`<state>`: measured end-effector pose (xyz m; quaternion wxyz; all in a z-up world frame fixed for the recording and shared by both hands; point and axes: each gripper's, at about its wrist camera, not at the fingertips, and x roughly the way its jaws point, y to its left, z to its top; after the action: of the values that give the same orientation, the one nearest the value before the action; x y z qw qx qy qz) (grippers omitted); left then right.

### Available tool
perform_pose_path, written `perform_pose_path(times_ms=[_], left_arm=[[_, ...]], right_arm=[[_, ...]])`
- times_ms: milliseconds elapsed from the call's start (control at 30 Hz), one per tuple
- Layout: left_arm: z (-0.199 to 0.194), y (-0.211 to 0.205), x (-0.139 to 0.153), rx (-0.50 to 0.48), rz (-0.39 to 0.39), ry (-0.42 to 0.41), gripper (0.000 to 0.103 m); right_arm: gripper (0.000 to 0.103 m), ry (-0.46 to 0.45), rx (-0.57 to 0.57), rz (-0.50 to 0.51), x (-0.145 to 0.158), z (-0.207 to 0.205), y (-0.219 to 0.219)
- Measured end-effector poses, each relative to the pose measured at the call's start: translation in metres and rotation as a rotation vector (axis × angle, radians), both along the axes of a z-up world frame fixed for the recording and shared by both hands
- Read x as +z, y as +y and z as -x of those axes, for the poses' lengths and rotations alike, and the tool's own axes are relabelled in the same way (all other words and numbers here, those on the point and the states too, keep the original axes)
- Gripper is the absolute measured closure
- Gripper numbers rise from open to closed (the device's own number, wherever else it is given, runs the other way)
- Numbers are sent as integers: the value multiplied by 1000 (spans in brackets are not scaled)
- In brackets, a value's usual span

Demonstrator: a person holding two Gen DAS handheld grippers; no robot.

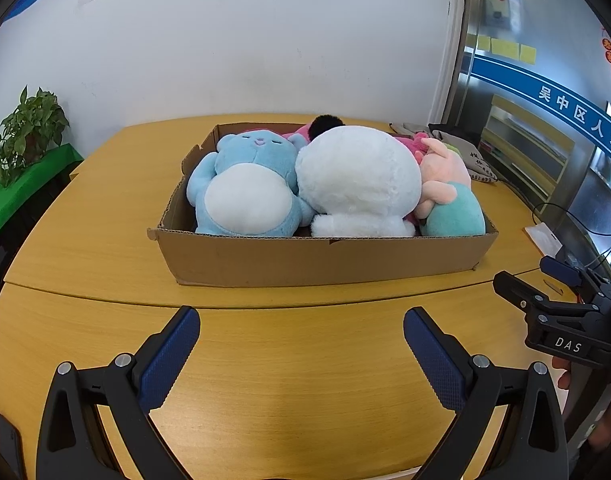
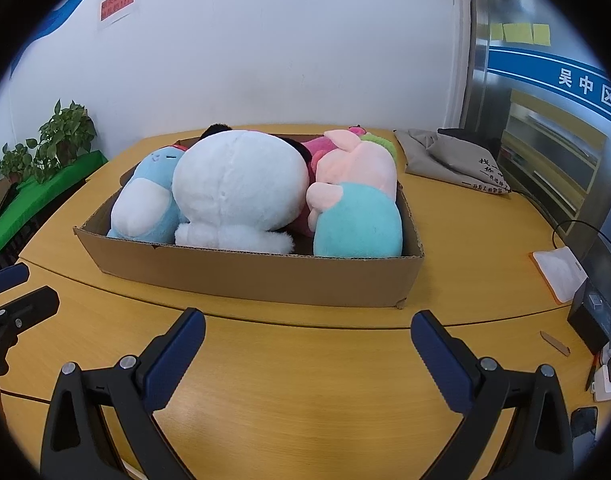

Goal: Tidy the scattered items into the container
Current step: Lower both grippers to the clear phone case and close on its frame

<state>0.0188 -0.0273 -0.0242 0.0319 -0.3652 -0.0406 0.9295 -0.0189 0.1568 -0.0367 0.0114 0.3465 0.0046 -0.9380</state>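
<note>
Cardboard box (image 1: 321, 258) full of plush toys (image 1: 357, 178); both jaws apart.

Matt corrugated cardboard box (image 1: 325, 256), fluffy plush toys (image 1: 357, 180), smooth semi-gloss wood-grain table (image 1: 289, 380), grey cloth bag (image 2: 445, 156)

A potted plant (image 2: 61, 140) stands left of the wooden table (image 2: 285, 380), a grey cloth bag (image 2: 449, 156) lying at its far right.
</note>
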Motion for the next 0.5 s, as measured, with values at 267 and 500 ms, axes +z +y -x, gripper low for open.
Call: perform_pose_path(times_ms=[267, 500], left_arm=[[-24, -5, -20, -69, 13, -64, 0], [-80, -23, -72, -107, 23, -226, 0]], right_arm=[[0, -49, 82, 47, -10, -19, 0], [1, -256, 156, 167, -66, -82, 11]])
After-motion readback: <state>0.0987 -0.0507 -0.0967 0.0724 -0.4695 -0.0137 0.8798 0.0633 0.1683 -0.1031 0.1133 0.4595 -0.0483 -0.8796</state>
